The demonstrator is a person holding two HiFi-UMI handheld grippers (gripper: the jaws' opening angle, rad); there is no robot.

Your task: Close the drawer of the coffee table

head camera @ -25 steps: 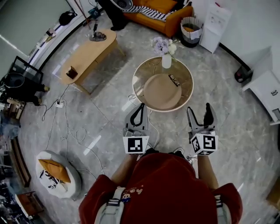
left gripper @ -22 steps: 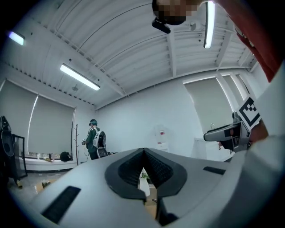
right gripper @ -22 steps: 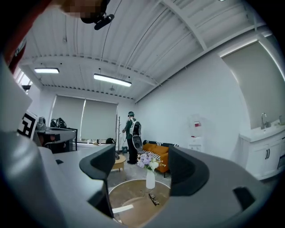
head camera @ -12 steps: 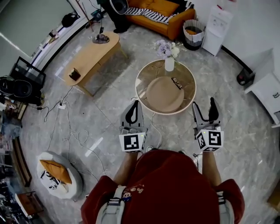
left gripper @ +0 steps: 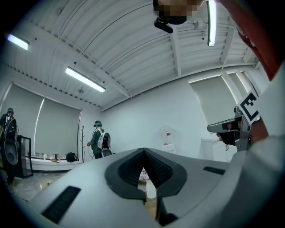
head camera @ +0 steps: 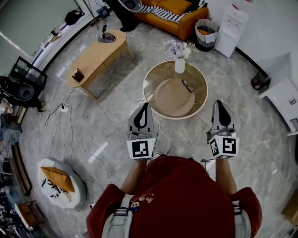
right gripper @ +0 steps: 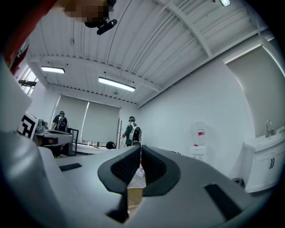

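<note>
The round glass-topped coffee table [head camera: 199, 100] stands on the marble floor just ahead of me in the head view; no drawer can be made out on it. My left gripper [head camera: 142, 108] is held level near the table's left front rim, jaws together, holding nothing. My right gripper [head camera: 222, 106] hovers off the table's right front edge; its jaws have just been closing and now meet with nothing between them. In the left gripper view the jaws [left gripper: 143, 152] touch at the tips. The right gripper view shows its jaws [right gripper: 139, 150] pressed together too.
A white vase of flowers [head camera: 179, 64] and a pair of glasses [head camera: 186, 85] sit on the round table. A long wooden table [head camera: 95, 56] stands at the left, an orange sofa [head camera: 174, 14] and a bin [head camera: 204, 32] behind. Cables [head camera: 79, 139] trail over the floor.
The right gripper's jaws went from wide open to shut. Both grippers have risen slightly in front of me; the left one stayed shut.
</note>
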